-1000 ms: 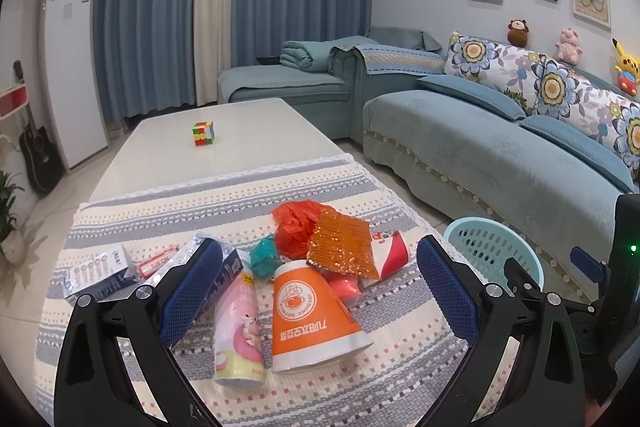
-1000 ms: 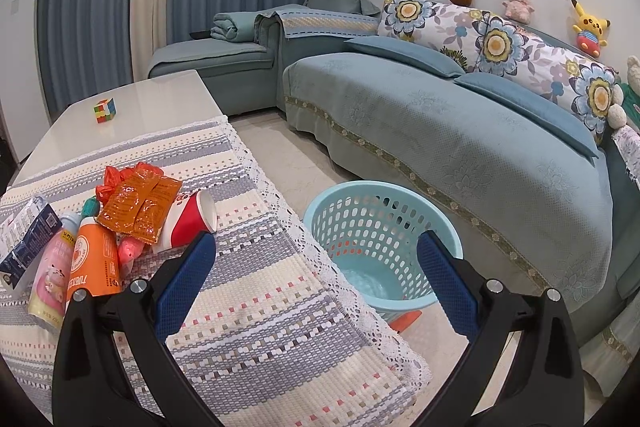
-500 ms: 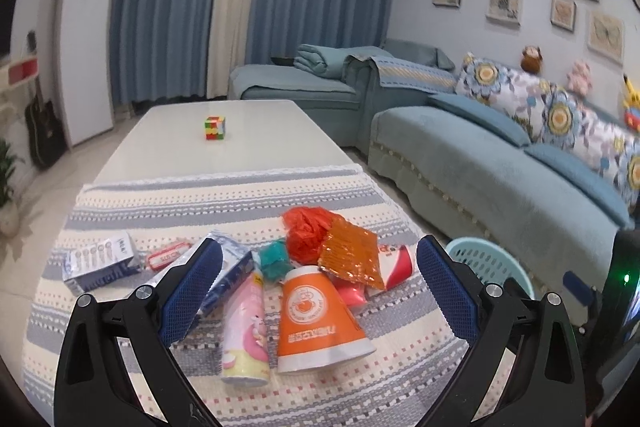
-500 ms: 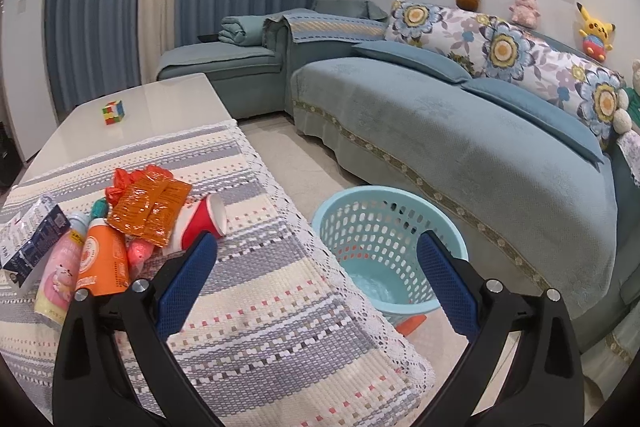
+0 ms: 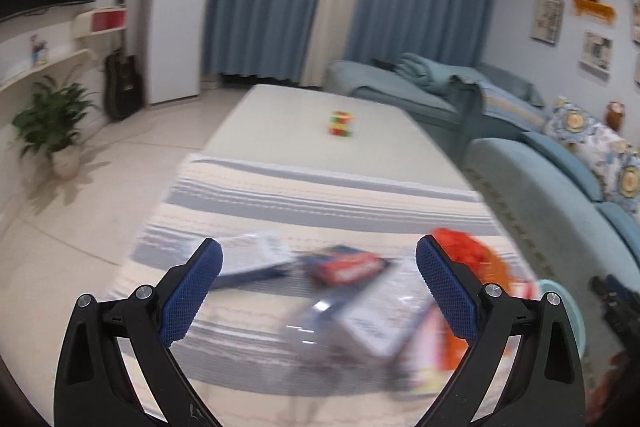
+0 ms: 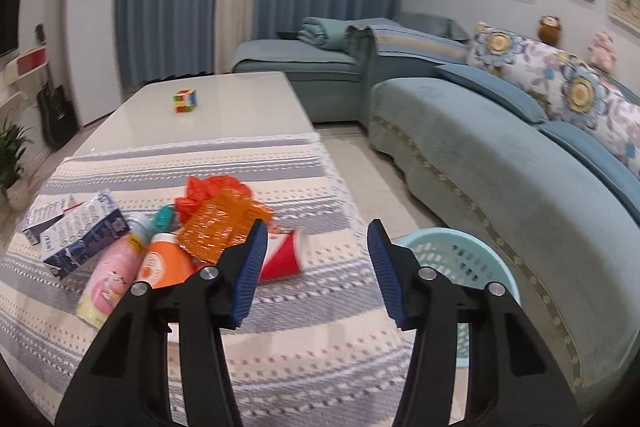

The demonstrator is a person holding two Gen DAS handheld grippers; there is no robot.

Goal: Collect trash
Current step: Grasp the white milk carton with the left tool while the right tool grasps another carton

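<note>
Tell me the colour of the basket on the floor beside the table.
Light turquoise basket, perforated walls; clearest in the right wrist view.

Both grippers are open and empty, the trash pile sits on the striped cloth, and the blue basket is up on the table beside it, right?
Not quite. The blue basket stands on the floor off the table's edge, as the right wrist view shows. The rest holds: left gripper and right gripper are open and empty, and the trash pile sits on the striped cloth.
</note>
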